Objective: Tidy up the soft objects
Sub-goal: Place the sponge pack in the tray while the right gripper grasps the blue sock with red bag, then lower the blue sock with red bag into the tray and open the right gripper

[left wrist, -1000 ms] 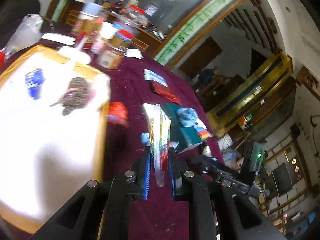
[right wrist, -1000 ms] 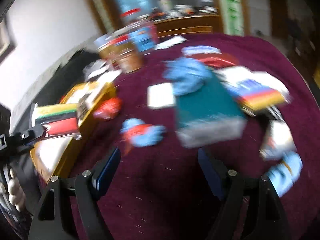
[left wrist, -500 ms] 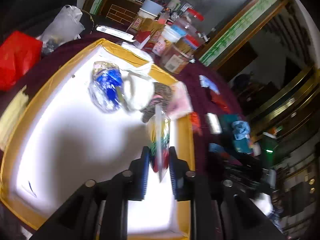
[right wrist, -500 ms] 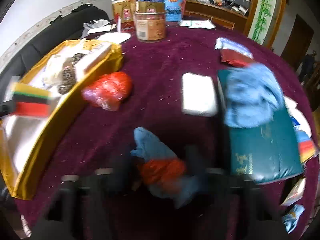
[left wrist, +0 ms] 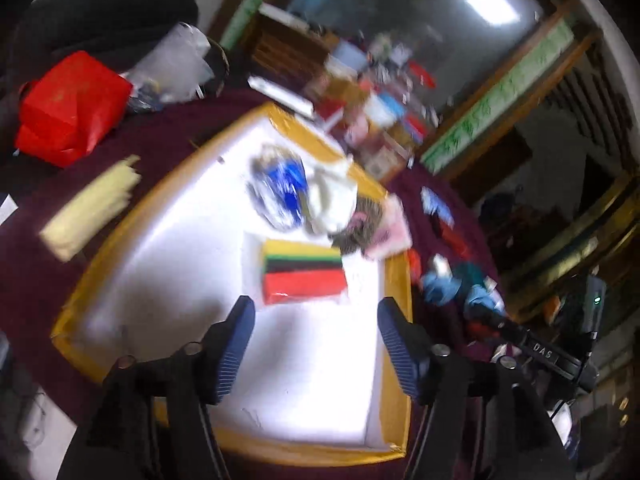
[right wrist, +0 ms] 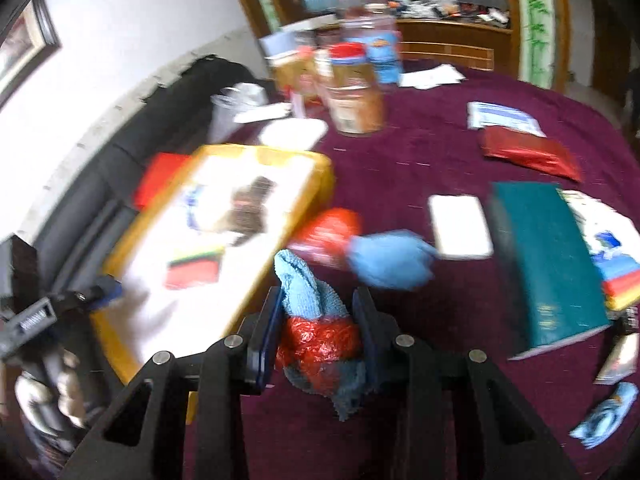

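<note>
A striped yellow, green, black and red packet (left wrist: 304, 273) lies in the yellow-rimmed white tray (left wrist: 96, 285), just ahead of my open, empty left gripper (left wrist: 316, 338). Behind it in the tray lie a blue-and-clear bag (left wrist: 280, 188), a white item (left wrist: 334, 200) and a brown-and-pink bundle (left wrist: 370, 226). My right gripper (right wrist: 318, 334) is shut on a blue cloth with red wrap (right wrist: 316, 322), lifted beside the tray (right wrist: 316, 184). The striped packet (right wrist: 194, 268) also shows there. A red bag (right wrist: 326, 234) and another blue cloth (right wrist: 386, 258) lie on the maroon table.
A green book (right wrist: 548, 268), a white box (right wrist: 460, 226), a red pouch (right wrist: 528, 152) and jars (right wrist: 356, 96) stand on the table. A small blue cloth (right wrist: 606, 416) lies at the right edge. A red bag (left wrist: 70, 108) and a pale yellow strip (left wrist: 90, 208) lie left of the tray.
My left gripper has opened and let the striped packet go into the tray. My right gripper has closed on the blue cloth with red wrap and lifted it toward the tray.
</note>
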The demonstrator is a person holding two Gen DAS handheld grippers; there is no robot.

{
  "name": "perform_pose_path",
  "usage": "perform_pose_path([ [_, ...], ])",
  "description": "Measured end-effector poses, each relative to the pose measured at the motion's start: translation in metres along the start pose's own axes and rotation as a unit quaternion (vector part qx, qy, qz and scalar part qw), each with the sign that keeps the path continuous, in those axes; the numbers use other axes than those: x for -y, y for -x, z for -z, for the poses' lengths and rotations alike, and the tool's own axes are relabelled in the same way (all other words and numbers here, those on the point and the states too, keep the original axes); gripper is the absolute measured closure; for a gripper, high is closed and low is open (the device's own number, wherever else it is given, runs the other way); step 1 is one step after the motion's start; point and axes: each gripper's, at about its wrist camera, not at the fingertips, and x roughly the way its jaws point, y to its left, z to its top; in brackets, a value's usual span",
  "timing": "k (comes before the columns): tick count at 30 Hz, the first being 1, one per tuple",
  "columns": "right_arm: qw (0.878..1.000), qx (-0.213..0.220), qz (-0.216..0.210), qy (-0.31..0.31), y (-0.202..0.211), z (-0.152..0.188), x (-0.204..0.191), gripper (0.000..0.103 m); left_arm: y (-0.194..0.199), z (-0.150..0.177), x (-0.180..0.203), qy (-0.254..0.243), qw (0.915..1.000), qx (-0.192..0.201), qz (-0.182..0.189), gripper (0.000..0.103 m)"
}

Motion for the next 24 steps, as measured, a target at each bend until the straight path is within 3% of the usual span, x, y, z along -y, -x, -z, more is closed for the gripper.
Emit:
perform_pose_path([
  [5,0.999,-0.018,-0.042,0.015,-0.022,-0.008,-0.045,0.069,0.023,0.009,-0.018,0.037,0.9987,0.031,0.016,0.030],
  [9,0.998,-0.034,-0.042,0.010,-0.054,-0.019,-0.065,0.068,0.027,0.015,-0.029,0.046,0.9984,0.029,0.016,0.030],
  [14,0.999,-0.036,-0.011,0.007,-0.080,-0.031,-0.072,0.067,0.033,0.019,-0.034,0.044,0.9984,0.031,0.016,0.030],
  [16,0.999,-0.035,-0.002,-0.003,-0.088,-0.034,-0.070,0.062,0.035,0.019,-0.033,0.042,0.9985,0.032,0.016,0.028],
  [18,0.999,-0.035,0.000,-0.014,-0.090,-0.035,-0.067,0.047,0.036,0.020,-0.032,0.041,0.9984,0.032,0.021,0.027],
  [20,1.000,-0.023,-0.006,-0.020,-0.084,-0.033,-0.063,0.040,0.038,0.021,-0.028,0.036,0.9985,0.031,0.027,0.027],
  [24,1.000,0.003,-0.006,-0.026,-0.060,-0.028,-0.053,0.036,0.038,0.023,-0.022,0.028,0.9987,0.030,0.030,0.024],
])
